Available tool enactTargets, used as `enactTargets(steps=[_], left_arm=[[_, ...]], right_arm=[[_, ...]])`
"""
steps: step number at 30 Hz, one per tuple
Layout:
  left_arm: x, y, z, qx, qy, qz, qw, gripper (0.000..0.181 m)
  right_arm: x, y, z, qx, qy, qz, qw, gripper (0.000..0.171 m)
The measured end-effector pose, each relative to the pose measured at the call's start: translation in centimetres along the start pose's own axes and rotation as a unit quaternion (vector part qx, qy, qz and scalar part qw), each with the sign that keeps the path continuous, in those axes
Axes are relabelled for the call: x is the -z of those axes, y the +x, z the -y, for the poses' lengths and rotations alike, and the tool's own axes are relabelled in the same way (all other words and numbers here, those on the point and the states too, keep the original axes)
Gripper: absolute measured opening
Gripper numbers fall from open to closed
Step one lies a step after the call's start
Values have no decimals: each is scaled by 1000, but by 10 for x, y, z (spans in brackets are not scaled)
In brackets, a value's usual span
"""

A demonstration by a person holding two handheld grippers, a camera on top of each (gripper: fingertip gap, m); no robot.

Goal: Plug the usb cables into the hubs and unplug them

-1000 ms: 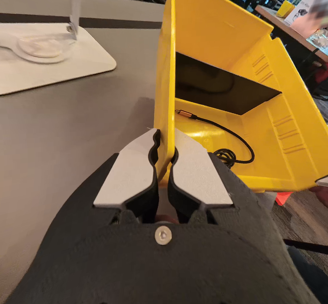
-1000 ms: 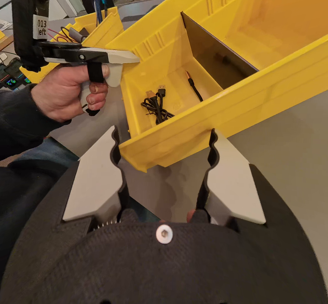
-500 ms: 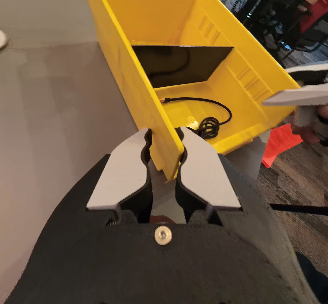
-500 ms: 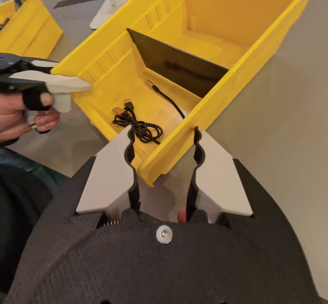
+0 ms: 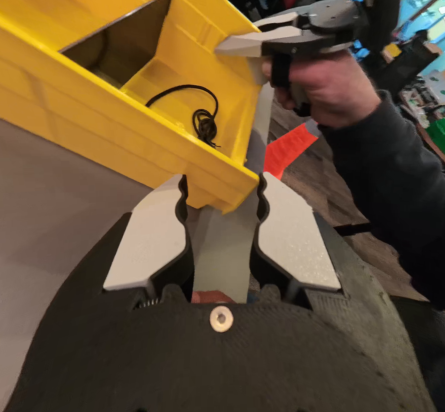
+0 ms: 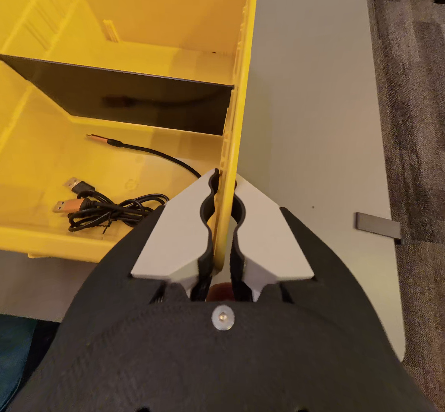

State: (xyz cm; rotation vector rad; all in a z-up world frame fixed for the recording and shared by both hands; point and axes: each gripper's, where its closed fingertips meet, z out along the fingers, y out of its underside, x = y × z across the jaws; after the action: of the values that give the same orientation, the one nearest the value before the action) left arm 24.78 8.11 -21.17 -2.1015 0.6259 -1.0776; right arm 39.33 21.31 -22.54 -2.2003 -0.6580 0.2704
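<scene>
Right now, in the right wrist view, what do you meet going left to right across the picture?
USB cables → right gripper clamping the yellow bin's side wall → grey table → carpet floor.

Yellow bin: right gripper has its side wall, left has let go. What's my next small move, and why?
Probably set the yellow bin flat and open the right gripper. It is shut on the bin's side wall, while the left gripper is open at the near corner, holding nothing. The bundled usb cables lie loose in the front compartment, before the black divider, and no gripper is free to pick one.
</scene>
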Motion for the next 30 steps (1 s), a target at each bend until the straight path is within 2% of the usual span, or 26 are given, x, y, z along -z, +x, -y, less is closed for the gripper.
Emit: enactTargets(steps=[1, 3, 5, 8, 11, 14, 17, 20, 23, 26, 29, 30], left_arm=[[-2, 5, 4, 4, 3, -16, 1000, 49], [6, 10, 11, 1, 13, -26, 1000, 49], [35, 7, 20, -21, 34, -11, 999, 51], [108, -14, 30, -56, 70, 66, 994, 56], [212, -57, 23, -58, 110, 201, 972, 61], [338, -106, -10, -28, 132, 373, 918, 62], [462, -137, -66, 1, 115, 539, 834, 65], [557, -158, -127, 43, 81, 647, 757, 68], [593, -176, -179, 105, 53, 666, 737, 73], [581, -190, -205, 142, 15, 633, 761, 66], [578, -204, -219, 150, -15, 631, 761, 36], [576, -206, -220, 157, -10, 621, 768, 20]], right_arm=[[-1, 6, 1, -2, -2, 1, 1000, 3], [-4, 14, 3, 0, -2, 6, 1000, 3], [-5, 18, 4, 2, -4, 12, 1000, 2], [-6, 23, 4, 6, -3, 17, 1000, 2], [-6, 27, 4, 5, 3, 21, 1000, 2], [-7, 31, 5, 1, 8, 24, 1000, 2], [-7, 36, 5, -1, 5, 21, 1000, 2], [-8, 40, 6, -2, 3, 18, 1000, 2], [-8, 44, 5, -8, 3, 15, 1000, 2], [-6, 48, 3, -12, 1, 8, 1000, 2], [-4, 49, 2, -11, 0, 3, 1000, 2], [-4, 50, 1, -11, -1, 3, 1000, 3]])
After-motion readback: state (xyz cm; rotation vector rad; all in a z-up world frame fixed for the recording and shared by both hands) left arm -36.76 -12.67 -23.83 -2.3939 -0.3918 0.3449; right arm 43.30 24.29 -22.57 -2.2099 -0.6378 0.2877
